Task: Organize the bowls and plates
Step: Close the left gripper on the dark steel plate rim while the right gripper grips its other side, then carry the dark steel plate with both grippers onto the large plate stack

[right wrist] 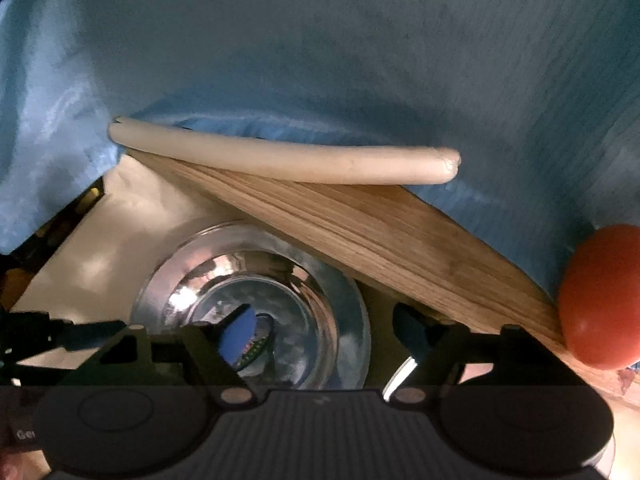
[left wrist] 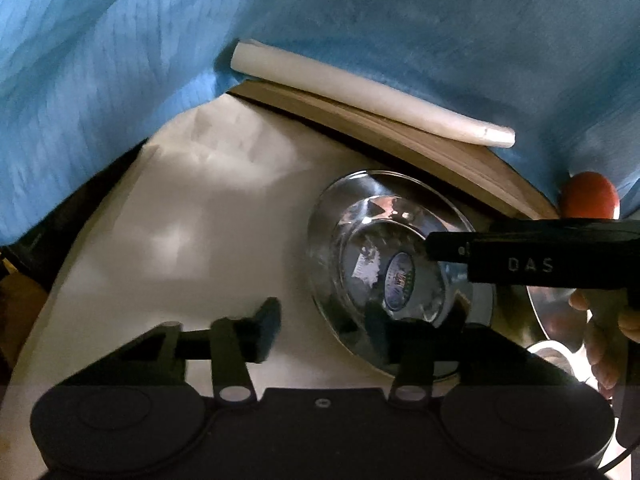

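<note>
Two grippers work over one shiny steel bowl (left wrist: 384, 276) that sits on a white sheet (left wrist: 180, 240) spread on the tabletop, close to a slanted wooden board (right wrist: 360, 224). In the left wrist view the left gripper (left wrist: 320, 324) straddles the near left rim of the bowl: its left finger stands outside on the white sheet and its right finger reaches down inside the bowl, so the rim lies between them, but the pads do not clearly press on it and the fingers stand partly apart. The right gripper (right wrist: 324, 332) shows in its own view with one finger dipped into the middle of the bowl and the other outside the right rim, over the dark gap beside the board; its fingers are spread wide and I cannot see them pinching the metal. A sticker (left wrist: 400, 280) lies on the bottom of the bowl. More polished metal, another dish (left wrist: 556, 320), shows just to the right of the bowl, partly hidden by a hand (left wrist: 604, 332). A pale rolled tube (right wrist: 280, 156) rests along the top edge of the board against a blue cloth backdrop (right wrist: 320, 60). A red ball (right wrist: 600, 296) sits at the right end of the board.
</note>
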{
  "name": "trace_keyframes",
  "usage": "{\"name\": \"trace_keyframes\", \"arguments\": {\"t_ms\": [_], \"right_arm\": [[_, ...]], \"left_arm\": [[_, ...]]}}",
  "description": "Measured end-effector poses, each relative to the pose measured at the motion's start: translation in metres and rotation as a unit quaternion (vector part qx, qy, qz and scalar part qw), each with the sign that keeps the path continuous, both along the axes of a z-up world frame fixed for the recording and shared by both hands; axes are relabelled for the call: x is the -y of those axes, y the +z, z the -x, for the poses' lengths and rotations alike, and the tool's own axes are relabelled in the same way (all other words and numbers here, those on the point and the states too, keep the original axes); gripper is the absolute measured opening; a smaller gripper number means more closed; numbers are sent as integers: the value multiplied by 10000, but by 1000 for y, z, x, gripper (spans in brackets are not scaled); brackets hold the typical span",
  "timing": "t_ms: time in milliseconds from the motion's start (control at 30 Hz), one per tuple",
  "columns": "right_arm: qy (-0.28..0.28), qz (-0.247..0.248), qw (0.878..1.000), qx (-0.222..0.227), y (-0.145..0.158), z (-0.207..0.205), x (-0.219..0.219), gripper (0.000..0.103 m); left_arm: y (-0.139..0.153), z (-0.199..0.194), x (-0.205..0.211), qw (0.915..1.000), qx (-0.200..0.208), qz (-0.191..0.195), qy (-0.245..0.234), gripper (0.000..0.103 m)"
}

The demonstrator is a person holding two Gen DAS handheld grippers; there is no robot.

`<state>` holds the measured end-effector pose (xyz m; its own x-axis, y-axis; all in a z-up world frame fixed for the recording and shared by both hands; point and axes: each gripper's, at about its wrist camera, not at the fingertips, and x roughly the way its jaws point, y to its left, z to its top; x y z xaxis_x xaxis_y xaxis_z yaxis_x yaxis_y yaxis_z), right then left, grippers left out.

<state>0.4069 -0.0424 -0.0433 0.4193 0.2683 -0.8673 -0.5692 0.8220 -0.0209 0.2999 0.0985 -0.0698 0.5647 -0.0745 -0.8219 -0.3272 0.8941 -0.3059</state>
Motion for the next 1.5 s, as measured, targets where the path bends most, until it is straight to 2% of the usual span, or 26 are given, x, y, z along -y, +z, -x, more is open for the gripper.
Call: {"name": "trace_keyframes", "arguments": {"t_ms": [33,133,167,267,467,867,1067,1500], "right_arm": [[-26,12,10000,-34,-1,-1,0,68],[-74,74,9999,-130,-4,-5,1,55],[-74,95,9998,-176,-5,-6,0,53],[-5,249,9996,-148,-8,-4,-4,50],[83,355,9993,-106,-7,1,-4,35],[354,274,9982,-394,-11,17,-13,30],[400,262,9974,-546,-16,26,-13,36],[438,95,9978,-480,-9,43,1,30]], "left_arm": [[-1,0,0,10000,14,9,0,38],[-2,0,1,10000,32,50,44,32],[-2,0,0,9999,44,99,41,27],[-2,2,0,9999,75,136,27,21],[0,8,-1,9998,46,105,139,20],[4,30,-12,9992,-83,-45,394,19],[3,33,-16,9992,-104,-46,382,19],[2,36,-21,9993,-138,-40,346,19]]}}
